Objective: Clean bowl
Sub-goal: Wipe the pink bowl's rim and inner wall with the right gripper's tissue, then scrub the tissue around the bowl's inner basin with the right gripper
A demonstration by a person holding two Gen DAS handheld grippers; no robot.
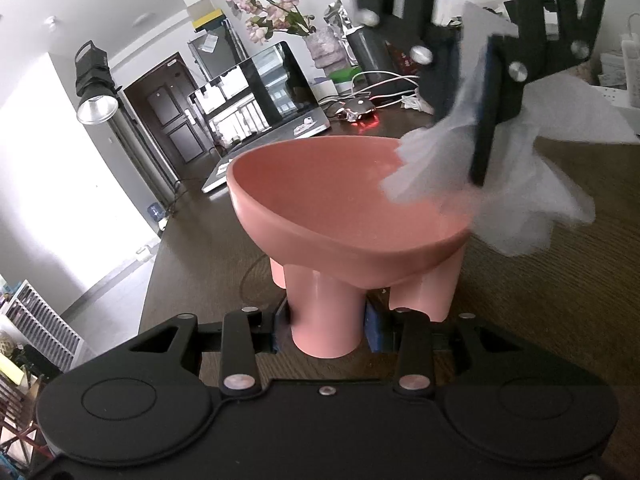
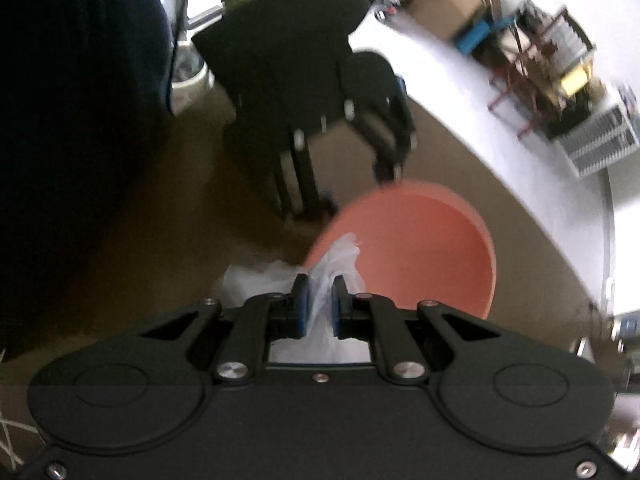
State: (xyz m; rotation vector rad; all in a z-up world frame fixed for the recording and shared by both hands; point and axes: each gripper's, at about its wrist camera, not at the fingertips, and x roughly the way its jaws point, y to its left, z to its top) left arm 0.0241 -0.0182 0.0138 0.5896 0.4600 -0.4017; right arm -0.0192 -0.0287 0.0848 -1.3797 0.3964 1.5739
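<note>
A: Where's the bowl [image 1: 348, 204]?

B: Pink footed one, standing on the dark wooden table [image 1: 560, 280], laptop [image 1: 260, 92] behind it. Thick cylindrical legs underneath.

A: Left gripper [image 1: 326, 330]?

B: Closed around the front leg [image 1: 326, 312], one blue pad on each side, touching it. Bracing the bowl, I'd say.

A: Right gripper [image 2: 320, 300]?

B: Clamped on a bunched white tissue [image 2: 332, 264]. From the left wrist view the tissue [image 1: 500, 184] hangs at the bowl's right rim, loose ends spilling outside. Right wrist view is blurred, can't tell if the wad is touching the inner wall.

A: How's the bowl going to handle?

B: Looks like rigid matte plastic, probably light, so it could skate or tip under a wiping push. The leg is the sensible hold: round, stiff, low down. The rim would get in the wipe's way.

A: And the tissue?

B: Soft, flimsy, tears if dragged hard. Best held by the bunched middle, as now, with enough sticking out past the pads.

A: Interior?

B: No obvious dirt visible.
</note>
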